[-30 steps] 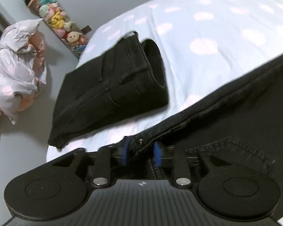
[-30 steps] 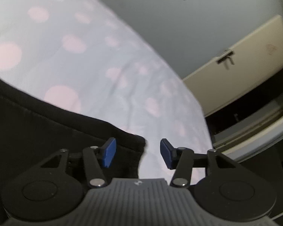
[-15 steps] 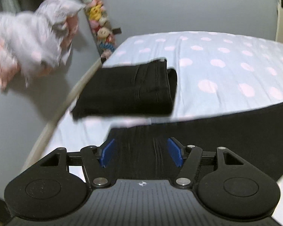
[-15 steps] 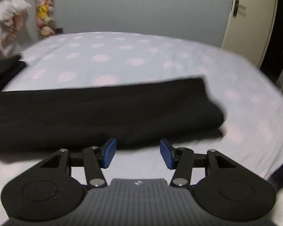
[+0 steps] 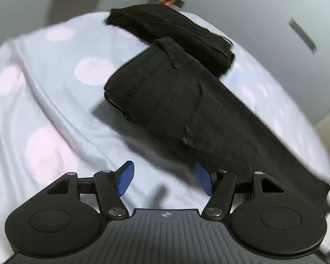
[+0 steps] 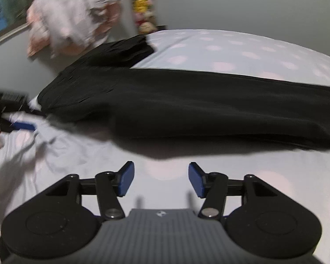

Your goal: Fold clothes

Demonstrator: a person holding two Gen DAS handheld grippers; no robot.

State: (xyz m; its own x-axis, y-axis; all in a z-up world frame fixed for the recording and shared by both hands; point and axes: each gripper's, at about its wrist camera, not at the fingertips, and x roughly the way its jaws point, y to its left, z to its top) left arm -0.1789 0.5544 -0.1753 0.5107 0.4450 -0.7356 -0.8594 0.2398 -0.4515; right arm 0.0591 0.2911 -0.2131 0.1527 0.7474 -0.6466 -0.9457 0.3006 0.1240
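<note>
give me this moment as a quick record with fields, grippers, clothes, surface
left gripper: open, empty, just short of the long trousers
right gripper: open, empty, over bare sheet
long trousers: black, laid lengthwise across the bed, waistband end at the left gripper's side
folded trousers: black, beyond the long pair, near the bed edge
bed sheet: pale blue with pink dots, creased
fold stage: long pair not yet folded short

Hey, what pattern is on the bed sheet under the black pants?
Pale blue bed sheet with pink polka dots, clearest in the left wrist view.
</note>
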